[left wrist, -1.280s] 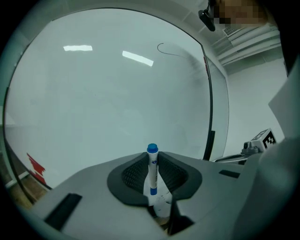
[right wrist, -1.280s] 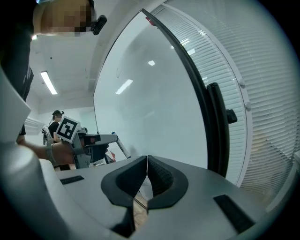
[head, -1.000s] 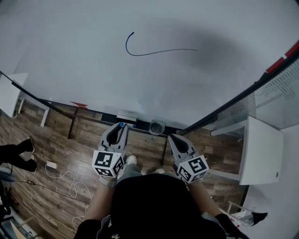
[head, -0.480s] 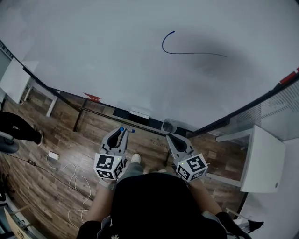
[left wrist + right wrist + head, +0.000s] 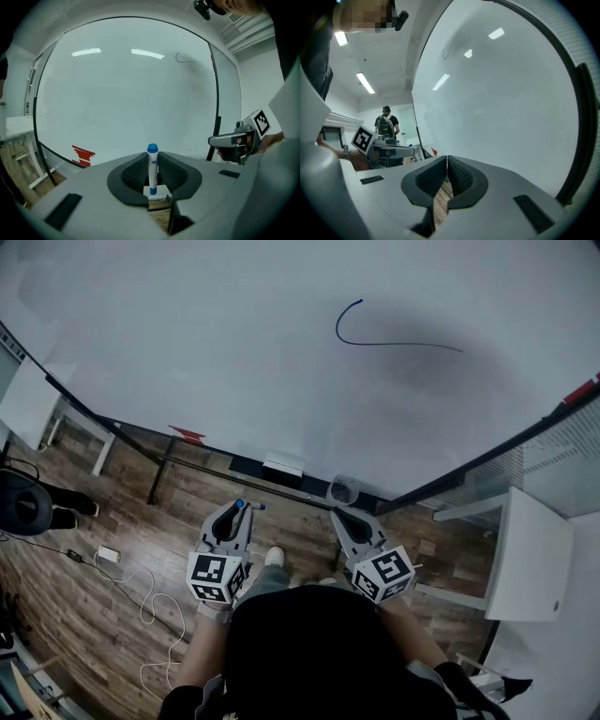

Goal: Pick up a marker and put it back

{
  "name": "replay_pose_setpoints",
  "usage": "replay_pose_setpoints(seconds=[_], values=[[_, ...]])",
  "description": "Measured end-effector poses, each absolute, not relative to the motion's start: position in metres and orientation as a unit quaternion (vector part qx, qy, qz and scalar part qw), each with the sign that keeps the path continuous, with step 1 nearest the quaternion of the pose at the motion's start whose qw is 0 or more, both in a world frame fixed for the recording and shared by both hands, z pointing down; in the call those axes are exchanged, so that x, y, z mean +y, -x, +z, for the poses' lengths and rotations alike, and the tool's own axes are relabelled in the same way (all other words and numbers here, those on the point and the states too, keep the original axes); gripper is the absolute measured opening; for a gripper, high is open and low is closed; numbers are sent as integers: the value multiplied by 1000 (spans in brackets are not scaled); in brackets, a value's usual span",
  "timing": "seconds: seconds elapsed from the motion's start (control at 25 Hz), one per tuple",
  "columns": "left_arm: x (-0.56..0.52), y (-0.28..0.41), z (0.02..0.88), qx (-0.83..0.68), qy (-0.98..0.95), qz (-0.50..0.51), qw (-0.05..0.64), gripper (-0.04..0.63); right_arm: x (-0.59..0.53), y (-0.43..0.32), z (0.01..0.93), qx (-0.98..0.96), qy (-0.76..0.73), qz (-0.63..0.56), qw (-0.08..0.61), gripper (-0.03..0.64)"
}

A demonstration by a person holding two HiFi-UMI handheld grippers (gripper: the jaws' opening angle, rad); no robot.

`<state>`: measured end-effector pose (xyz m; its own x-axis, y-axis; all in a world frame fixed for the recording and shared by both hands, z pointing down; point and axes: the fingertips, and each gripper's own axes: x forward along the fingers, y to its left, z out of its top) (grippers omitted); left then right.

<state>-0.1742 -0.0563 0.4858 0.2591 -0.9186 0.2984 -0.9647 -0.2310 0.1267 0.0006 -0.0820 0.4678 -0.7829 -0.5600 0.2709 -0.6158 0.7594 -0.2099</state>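
My left gripper (image 5: 237, 513) is shut on a white marker with a blue cap (image 5: 240, 504). In the left gripper view the marker (image 5: 153, 171) stands upright between the pads, cap up, in front of the whiteboard (image 5: 126, 98). My right gripper (image 5: 339, 516) is held beside it at the same height. Its jaws are pressed together with nothing in them (image 5: 446, 165). Both grippers point at the whiteboard (image 5: 234, 352), which bears a curved blue line (image 5: 394, 343) at its upper right.
On the board's ledge sit a white box (image 5: 284, 468) and a clear cup (image 5: 342, 490). A red mark (image 5: 186, 434) is low on the board. A white table (image 5: 525, 540) stands right, a cable (image 5: 150, 606) lies on the floor left. A person with a backpack (image 5: 386, 124) stands behind.
The head view has swung, so the blue line now sits further right in the picture. Both grippers keep their places, the left one still holding the marker.
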Motion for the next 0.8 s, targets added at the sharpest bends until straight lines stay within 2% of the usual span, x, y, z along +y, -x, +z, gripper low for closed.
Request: replay_pose_setpoints(seconds=[0.4, 0.8], values=[[-70, 160, 485, -577, -800, 78, 144, 80, -81, -15, 469, -922, -345, 146, 95, 29], [-106, 102, 468, -504, -852, 76, 118, 80, -81, -64, 471, -890, -420, 153, 85, 29]])
